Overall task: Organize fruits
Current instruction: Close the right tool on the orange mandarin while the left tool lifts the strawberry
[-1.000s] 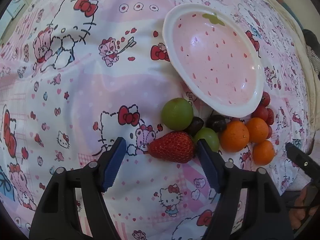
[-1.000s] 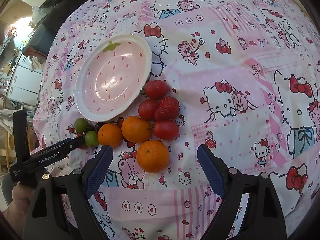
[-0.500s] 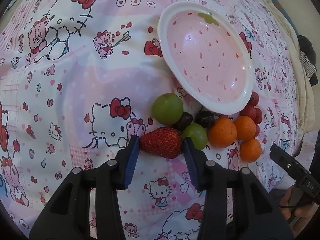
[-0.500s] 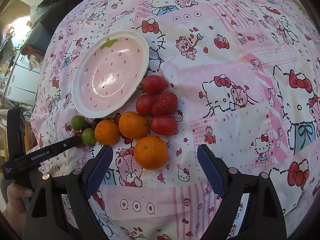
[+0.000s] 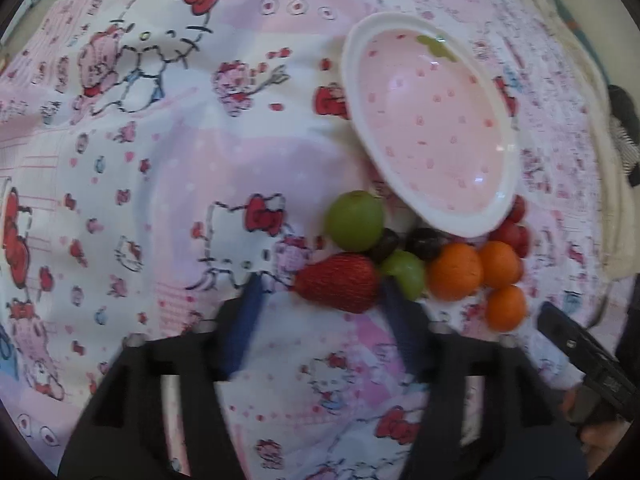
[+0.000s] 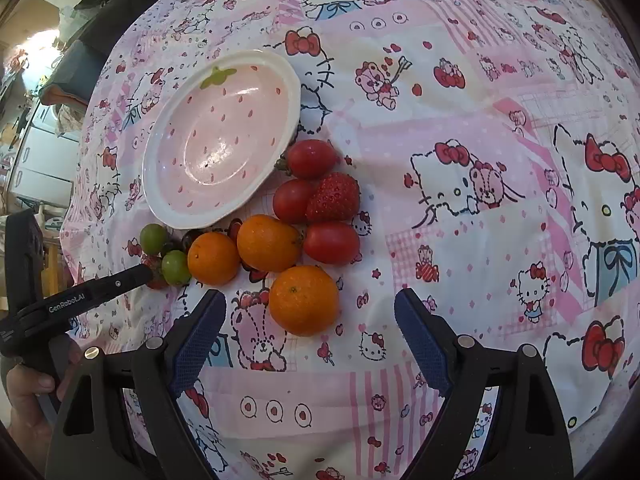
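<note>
In the left wrist view a red strawberry (image 5: 340,286) lies on the cloth just ahead of my left gripper (image 5: 320,300), whose blue fingers stand apart, the right one close beside the berry. Two green fruits (image 5: 354,220), dark grapes (image 5: 426,242) and oranges (image 5: 454,272) lie beside it, below the pink strawberry-pattern bowl (image 5: 384,48). In the right wrist view my right gripper (image 6: 308,328) is open, with an orange (image 6: 304,300) between its fingers just ahead. Tomatoes (image 6: 310,158), a second strawberry (image 6: 334,197) and the bowl (image 6: 288,76) lie beyond it.
A pink Hello Kitty cloth (image 6: 480,160) covers the table. The left gripper (image 6: 80,300) and the hand holding it show at the left of the right wrist view. The table edge and furniture (image 6: 36,152) lie far left.
My left gripper's fingers, closed in around the strawberry half a second ago, have opened wider again; the view is blurred by motion. The strawberry still lies on the cloth. My right gripper has barely moved.
</note>
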